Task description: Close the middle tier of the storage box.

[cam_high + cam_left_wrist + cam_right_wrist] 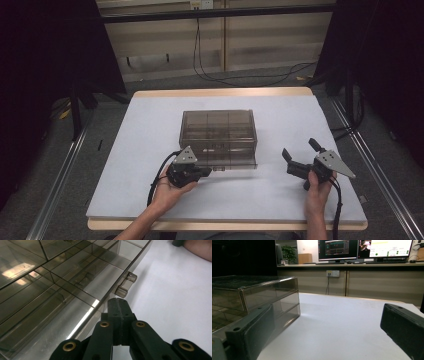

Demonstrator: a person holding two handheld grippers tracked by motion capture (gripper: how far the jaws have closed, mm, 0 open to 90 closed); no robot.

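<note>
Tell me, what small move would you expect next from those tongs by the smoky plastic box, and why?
Probably the left tongs nudge forward to the latch on the box's front edge. Their jaws are shut and point just short of that clasp, the lid looks closed, and the right tongs wait open beside the box, touching nothing.

lab: monitors, dark curtains

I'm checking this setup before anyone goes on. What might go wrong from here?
The left hand-held gripper is shut, its tip at the box's front edge beside a small latch; a push may slide the box or miss the latch. The right hand-held gripper is open and apart from the box, so nothing steadies it.
</note>
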